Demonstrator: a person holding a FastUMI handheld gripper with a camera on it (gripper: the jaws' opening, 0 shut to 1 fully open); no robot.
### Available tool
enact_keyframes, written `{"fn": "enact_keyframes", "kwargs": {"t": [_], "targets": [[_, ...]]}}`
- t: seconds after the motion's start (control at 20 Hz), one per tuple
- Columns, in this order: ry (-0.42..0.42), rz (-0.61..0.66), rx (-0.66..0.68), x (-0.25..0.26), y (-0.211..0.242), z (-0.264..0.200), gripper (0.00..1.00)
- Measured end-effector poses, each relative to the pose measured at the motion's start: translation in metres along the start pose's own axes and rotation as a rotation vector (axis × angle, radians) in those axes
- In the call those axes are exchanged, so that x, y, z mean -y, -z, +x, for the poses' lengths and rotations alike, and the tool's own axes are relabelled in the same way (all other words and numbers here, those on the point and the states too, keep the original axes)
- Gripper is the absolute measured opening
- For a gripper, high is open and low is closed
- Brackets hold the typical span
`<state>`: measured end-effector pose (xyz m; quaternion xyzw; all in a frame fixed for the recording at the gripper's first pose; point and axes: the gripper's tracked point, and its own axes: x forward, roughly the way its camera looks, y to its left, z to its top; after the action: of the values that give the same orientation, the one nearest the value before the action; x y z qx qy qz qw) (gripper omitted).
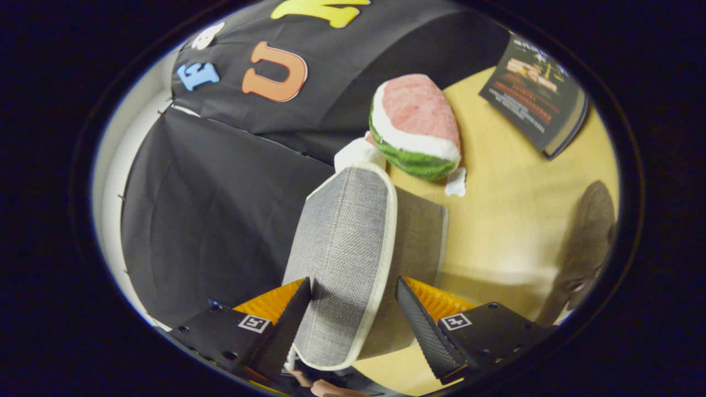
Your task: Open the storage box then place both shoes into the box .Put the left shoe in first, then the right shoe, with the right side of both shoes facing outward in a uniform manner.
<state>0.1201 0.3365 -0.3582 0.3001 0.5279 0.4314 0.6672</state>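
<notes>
**Box lid between open claw fingers**

Grey lid point(345, 248) of box point(419, 242) standing raised between fingers of gripper point(353, 309), long axis running straight ahead. Left finger point(287, 325) touching lid; right point(422, 325) apart, so not clamped. Box on table point(513, 220), near plush toy point(416, 127). Shoes unseen.

Storage box point(353, 248) hides plush's point(416, 127) base.
</notes>
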Motion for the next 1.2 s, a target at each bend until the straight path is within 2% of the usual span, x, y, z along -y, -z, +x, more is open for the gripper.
{"fn": "enact_keyframes", "kwargs": {"t": [0.1,0.2,0.4,0.45,0.5,0.65,0.7,0.85,0.95,1.2], "targets": [[-0.063,0.068,-0.028,-0.001,0.001,0.010,0.95],[-0.063,0.106,-0.033,0.000,0.005,0.006,0.82],[-0.051,0.114,-0.025,-0.006,0.004,-0.005,0.67],[-0.046,0.107,-0.017,-0.006,0.001,-0.009,0.61],[-0.056,0.115,-0.005,-0.009,-0.015,-0.009,0.48],[-0.056,0.109,0.001,-0.029,-0.002,-0.020,0.11],[-0.051,0.075,0.002,-0.034,-0.002,-0.019,0.05],[-0.041,0.034,0.035,-0.056,-0.003,-0.018,0.05],[-0.050,0.029,0.051,-0.074,-0.007,-0.035,0.02],[0.010,-0.043,0.073,-0.135,-0.009,-0.023,0.02]]}}
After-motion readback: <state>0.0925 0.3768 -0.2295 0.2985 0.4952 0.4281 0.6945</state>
